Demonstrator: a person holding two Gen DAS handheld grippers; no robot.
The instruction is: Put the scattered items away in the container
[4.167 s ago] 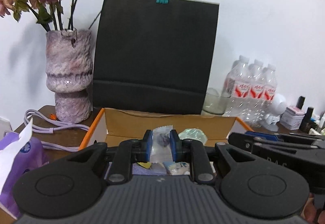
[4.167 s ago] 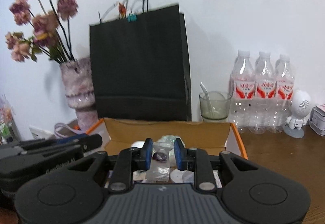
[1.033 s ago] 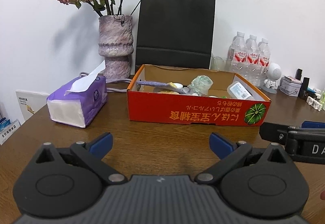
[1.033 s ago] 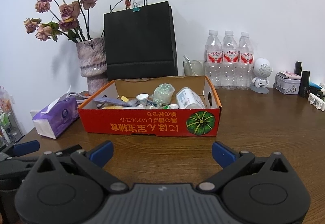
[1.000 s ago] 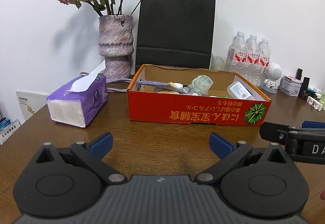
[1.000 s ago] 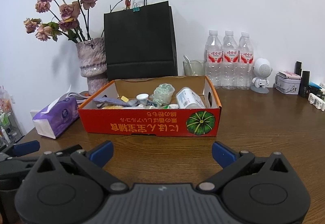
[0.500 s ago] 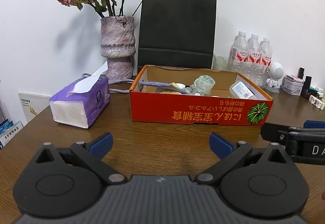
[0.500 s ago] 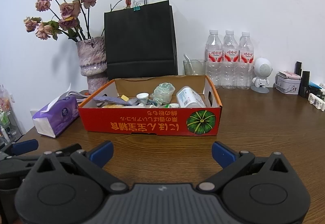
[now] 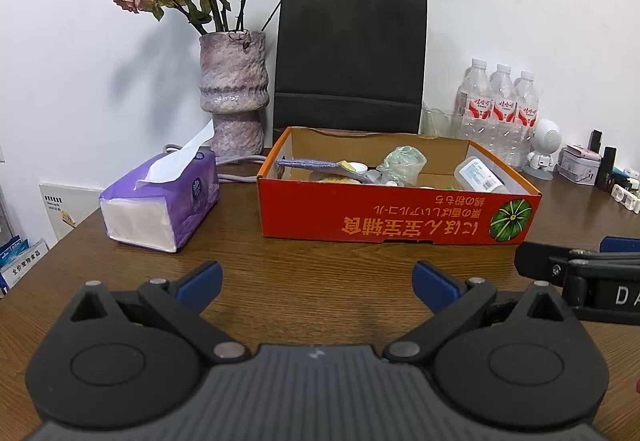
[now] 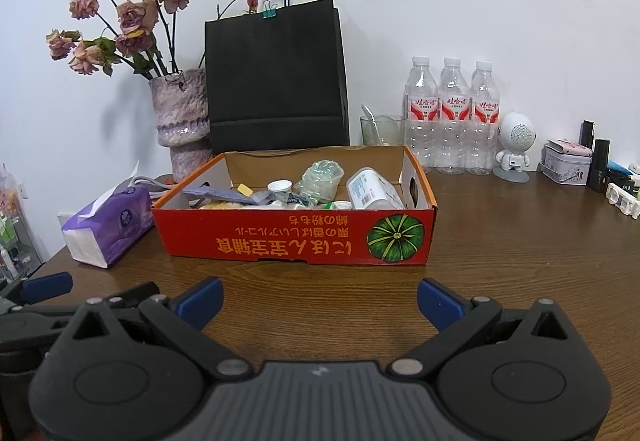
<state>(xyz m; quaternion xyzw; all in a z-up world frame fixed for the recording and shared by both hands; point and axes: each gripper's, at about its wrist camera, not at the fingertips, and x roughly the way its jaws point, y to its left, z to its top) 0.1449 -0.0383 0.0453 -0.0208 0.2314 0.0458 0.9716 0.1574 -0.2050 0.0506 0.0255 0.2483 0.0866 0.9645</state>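
A red cardboard box (image 9: 396, 217) with a pumpkin print stands on the brown table, also in the right wrist view (image 10: 296, 241). It holds several small items: a white bottle (image 10: 372, 189), a crumpled clear wrapper (image 10: 322, 179), a purple flat piece (image 10: 214, 195), small caps. My left gripper (image 9: 318, 287) is open and empty, low over the table in front of the box. My right gripper (image 10: 320, 301) is open and empty, beside it to the right; part of it shows in the left wrist view (image 9: 580, 281).
A purple tissue pack (image 9: 160, 201) lies left of the box. Behind stand a vase of dried roses (image 9: 234, 89), a black paper bag (image 9: 348, 61), a glass (image 10: 382, 129), three water bottles (image 10: 452, 121), a white figure (image 10: 516, 145) and small cosmetics (image 10: 592, 161).
4.2 s ago both grippers were shut on small wrapped items over the box. Now both are open, empty and pulled back. In the last second they drifted only slightly.
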